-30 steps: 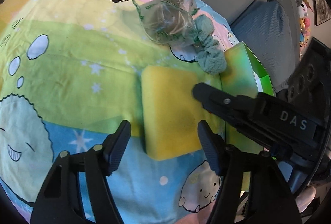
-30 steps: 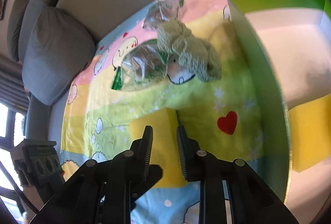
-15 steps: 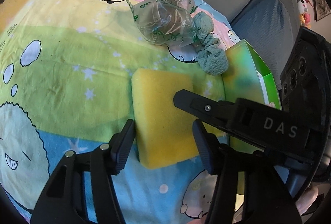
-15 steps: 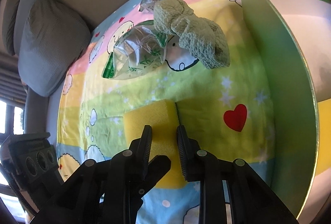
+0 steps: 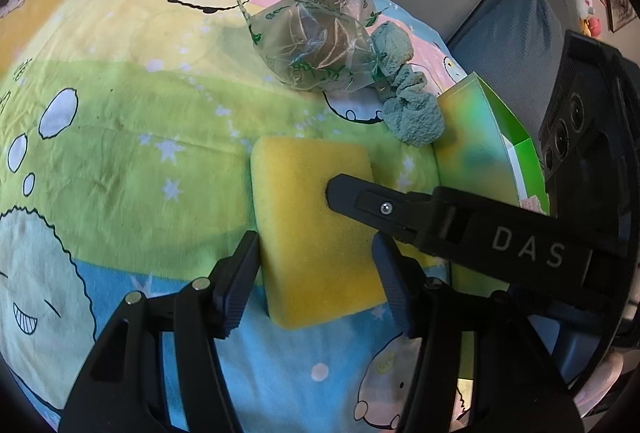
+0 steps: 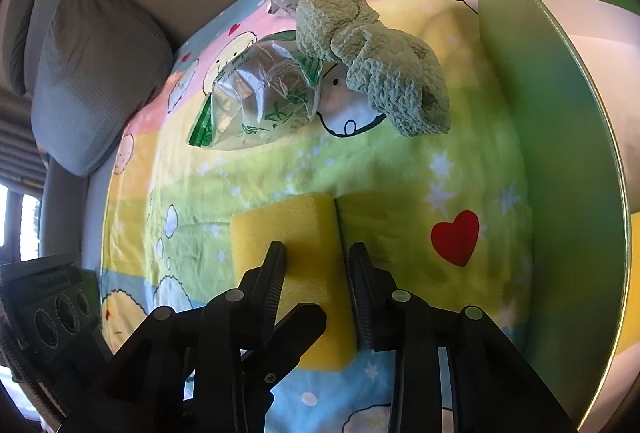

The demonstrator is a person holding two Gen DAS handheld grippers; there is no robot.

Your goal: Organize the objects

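Both claws are at the yellow sponge point(image 5: 316, 233). Left gripper point(image 5: 316, 281) has its jaws spread wide, one finger at each long side of the sponge, the left finger right against its edge and the right finger just beside the other edge; whether either presses in I cannot tell. Right gripper point(image 6: 318, 281) reaches in from the side, its jaws parted about as far as the sponge is thick: one finger lies over the top face and the other sits at the side edge next to the blanket. No dent shows in the foam, so a firm pinch cannot be confirmed.

At the blanket's point(image 5: 120, 153) right edge stands a green box point(image 6: 560, 137), open at the top, with a pale inside. A bit of yellow shows at its far rim in the right wrist view; what it is cannot be told.

The sponge is a flat yellow rectangle with rounded corners, lying flat on the cartoon-printed blanket near the box, toward the near edge.

Further back, toward the far edge, lies a clear plastic bag point(image 5: 316, 45) printed with green leaves, with something brown inside. A crumpled green cloth point(image 6: 376, 61) lies touching the bag, between it and the box. Grey cushions point(image 6: 96, 73) sit beyond the blanket.
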